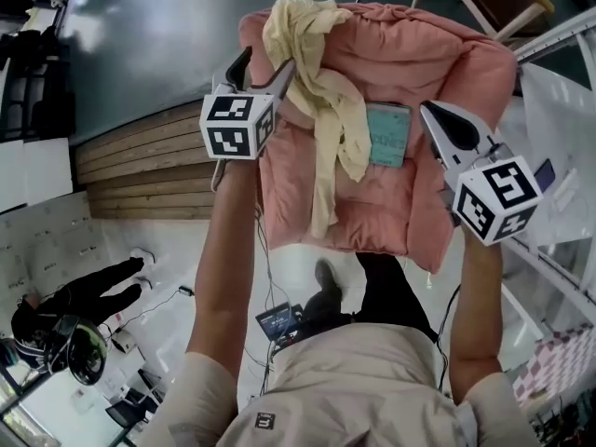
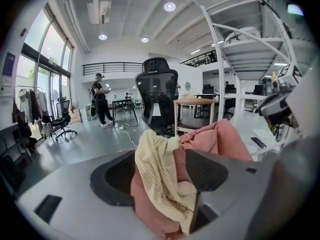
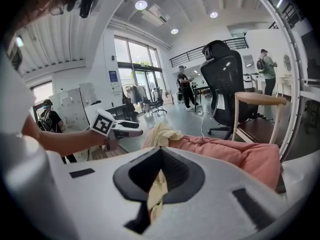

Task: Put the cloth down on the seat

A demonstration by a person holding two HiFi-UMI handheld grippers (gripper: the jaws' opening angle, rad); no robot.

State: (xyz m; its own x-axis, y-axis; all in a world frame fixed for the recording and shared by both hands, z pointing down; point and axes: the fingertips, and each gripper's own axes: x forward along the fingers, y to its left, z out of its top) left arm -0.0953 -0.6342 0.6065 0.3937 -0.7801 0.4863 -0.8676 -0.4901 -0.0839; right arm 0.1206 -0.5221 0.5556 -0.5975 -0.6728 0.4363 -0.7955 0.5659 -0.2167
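A pale yellow cloth [image 1: 326, 101] lies draped down the middle of a pink padded seat cushion [image 1: 419, 63], with one end bunched at the far edge. My left gripper [image 1: 268, 68] is at the cushion's left side, jaws wide apart. In the left gripper view the cloth [image 2: 160, 179] and a fold of cushion [image 2: 220, 139] sit loosely between the left gripper's jaws [image 2: 161, 176], not pinched. My right gripper [image 1: 430, 112] hovers over the cushion's right side, shut and holding nothing. In the right gripper view, the cloth [image 3: 162, 134] shows beyond its tips [image 3: 160, 151].
A teal label [image 1: 388, 135] is on the cushion beside the cloth. A wooden chair frame [image 1: 494, 7] stands beyond the seat, white racking [image 1: 559, 35] to the right, and wooden decking [image 1: 140, 166] to the left. A black office chair [image 2: 157, 94] and a standing person [image 2: 101, 101] are farther off.
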